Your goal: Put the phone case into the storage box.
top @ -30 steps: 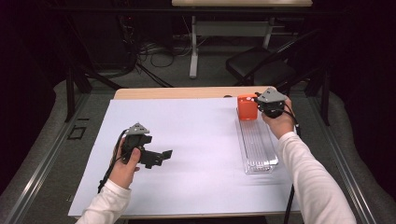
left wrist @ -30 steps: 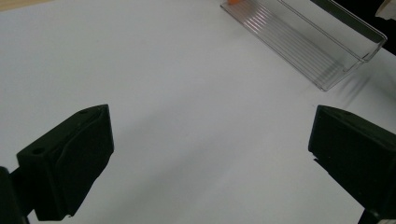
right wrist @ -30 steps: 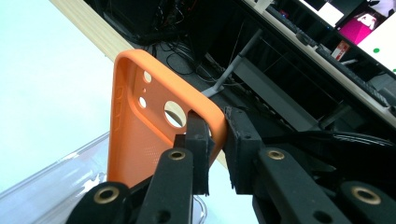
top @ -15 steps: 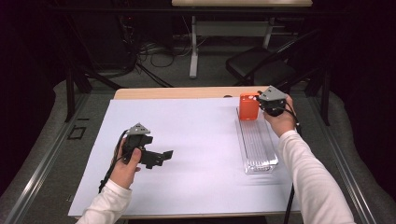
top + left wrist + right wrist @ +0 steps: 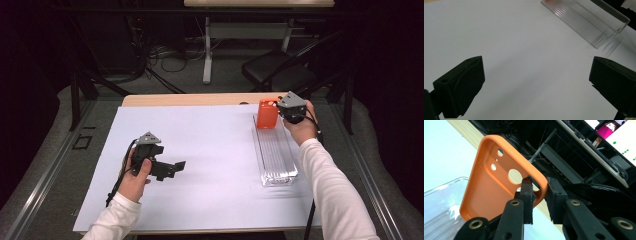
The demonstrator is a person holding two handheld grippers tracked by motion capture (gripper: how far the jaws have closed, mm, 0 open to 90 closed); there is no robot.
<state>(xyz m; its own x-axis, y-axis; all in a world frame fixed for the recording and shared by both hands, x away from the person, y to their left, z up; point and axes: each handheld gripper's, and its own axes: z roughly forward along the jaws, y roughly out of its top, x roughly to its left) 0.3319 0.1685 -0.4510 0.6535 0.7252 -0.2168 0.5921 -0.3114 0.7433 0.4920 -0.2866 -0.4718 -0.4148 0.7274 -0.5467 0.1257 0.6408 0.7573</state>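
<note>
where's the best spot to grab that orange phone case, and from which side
Take the orange phone case by its thin side rim near a corner, coming from the tray's far right end. It stands upright there, so one jaw fits inside the shell and one outside, as the right gripper shows.

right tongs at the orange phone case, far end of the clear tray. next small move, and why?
Probably back the right tongs off the orange phone case. Their jaws have just been opening around its edge, and it already stands in the clear tray.
</note>
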